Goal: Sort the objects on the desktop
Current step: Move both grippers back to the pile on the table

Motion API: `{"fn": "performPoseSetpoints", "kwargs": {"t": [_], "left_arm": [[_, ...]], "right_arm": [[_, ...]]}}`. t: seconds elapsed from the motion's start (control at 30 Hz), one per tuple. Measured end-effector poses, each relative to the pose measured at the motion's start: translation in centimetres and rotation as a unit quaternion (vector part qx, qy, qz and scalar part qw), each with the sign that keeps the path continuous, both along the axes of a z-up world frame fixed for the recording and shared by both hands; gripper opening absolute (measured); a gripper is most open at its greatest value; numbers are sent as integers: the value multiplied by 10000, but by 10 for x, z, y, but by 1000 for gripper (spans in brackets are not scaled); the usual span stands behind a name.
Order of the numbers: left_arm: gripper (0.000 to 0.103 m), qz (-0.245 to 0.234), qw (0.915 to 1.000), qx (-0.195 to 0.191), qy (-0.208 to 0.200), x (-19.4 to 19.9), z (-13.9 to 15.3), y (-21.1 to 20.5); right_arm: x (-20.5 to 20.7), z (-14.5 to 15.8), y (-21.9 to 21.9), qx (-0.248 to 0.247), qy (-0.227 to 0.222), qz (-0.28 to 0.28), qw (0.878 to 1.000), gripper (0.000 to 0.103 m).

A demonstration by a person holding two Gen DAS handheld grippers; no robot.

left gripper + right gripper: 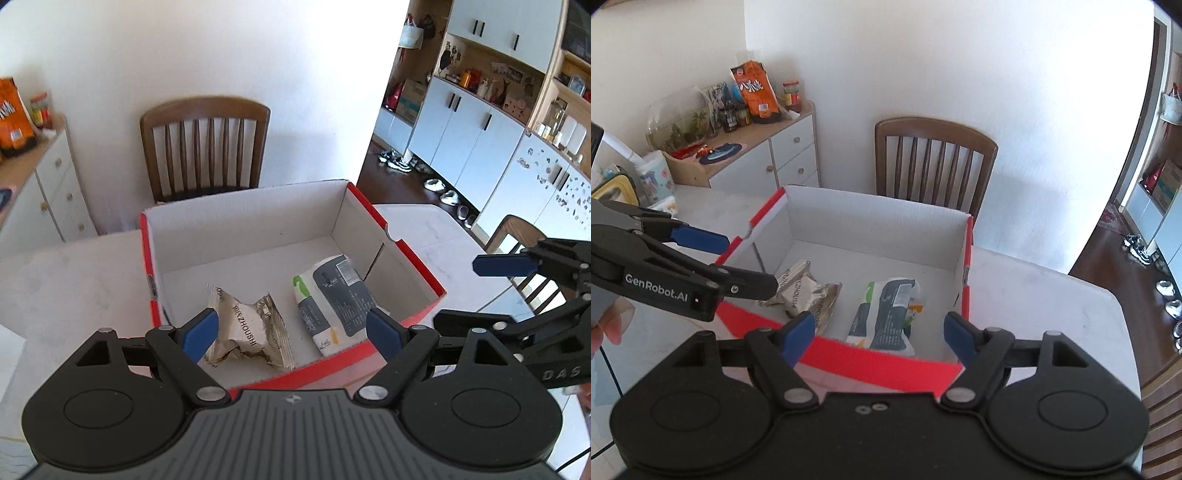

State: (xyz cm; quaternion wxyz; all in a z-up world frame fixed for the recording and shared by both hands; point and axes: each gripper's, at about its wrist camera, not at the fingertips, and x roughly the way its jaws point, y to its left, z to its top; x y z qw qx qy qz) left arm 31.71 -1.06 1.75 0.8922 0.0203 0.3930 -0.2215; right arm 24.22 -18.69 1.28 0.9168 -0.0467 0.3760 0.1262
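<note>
A red cardboard box (410, 258) with a white inside stands on the white table; it also shows in the right wrist view (879, 365). Inside lie a crumpled gold snack packet (247, 328) (801, 291) and a grey-white tissue pack with a green mark (332, 299) (890, 310). My left gripper (291, 332) is open and empty, held above the box's near edge. My right gripper (879, 332) is open and empty, above the box's near wall. Each gripper shows in the other's view: the right gripper's blue finger (506, 264), the left gripper's blue finger (698, 236).
A wooden chair (207, 147) stands behind the table against the white wall. A white sideboard (768, 162) with an orange snack bag (755, 90) and jars is at the left. A second chair (524, 236) and cabinets (480, 122) are at the right.
</note>
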Motion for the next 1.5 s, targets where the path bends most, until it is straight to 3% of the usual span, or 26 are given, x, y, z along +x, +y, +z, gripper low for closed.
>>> {"fn": "performPoseSetpoints", "kwargs": {"t": [0.17,0.3,0.4,0.5,0.77,1.13,1.5], "left_arm": [[87,63,9997,-215,-77,-24,8,9],[87,45,9997,-58,-250,-44,8,15],[90,29,9997,-98,-242,-58,6,19],[103,27,9996,-141,-226,-70,3,22],[103,39,9991,-347,-255,-106,-3,32],[103,120,9996,-190,-186,-151,-27,45],[103,239,9995,-169,71,-162,-73,44]], "right_arm": [[-24,6,-4,103,-60,43,9999,78],[-43,7,-9,210,-68,41,9997,78],[-59,5,-13,287,-76,0,9996,80],[-74,1,-14,346,-59,-27,9994,80],[-107,-7,-18,291,-110,-183,9993,81],[-141,-34,-25,105,24,-497,9987,81],[-158,-74,-26,17,439,-989,9941,81]]}}
